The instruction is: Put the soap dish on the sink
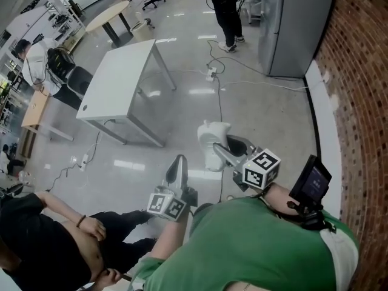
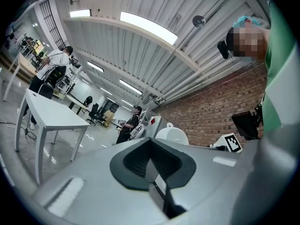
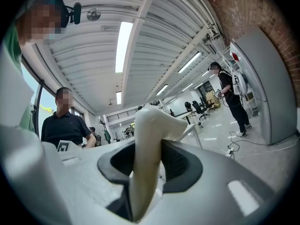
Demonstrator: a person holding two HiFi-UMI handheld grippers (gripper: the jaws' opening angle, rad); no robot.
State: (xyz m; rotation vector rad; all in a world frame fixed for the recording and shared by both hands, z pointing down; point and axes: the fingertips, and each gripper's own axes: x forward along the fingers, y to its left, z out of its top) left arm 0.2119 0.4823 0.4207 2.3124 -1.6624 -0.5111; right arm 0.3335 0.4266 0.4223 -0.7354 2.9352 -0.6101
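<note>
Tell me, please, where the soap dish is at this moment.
The soap dish is clamped in the right claw, held in the air over the floor, just right of centre in the head view, beside the empty left claw.

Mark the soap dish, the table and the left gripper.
soap dish (image 1: 212,132): head view, its white side.
table (image 1: 118,80): head view, middle of its top.
left gripper (image 1: 179,161): head view, tips of its shut jaws.

The soap dish (image 1: 212,132) sits in the jaws of the right gripper (image 1: 224,154), just right of the left gripper (image 1: 178,163). Beyond them a table (image 1: 118,80) stands to the left, and a wall (image 1: 357,71) runs along the right.
</note>
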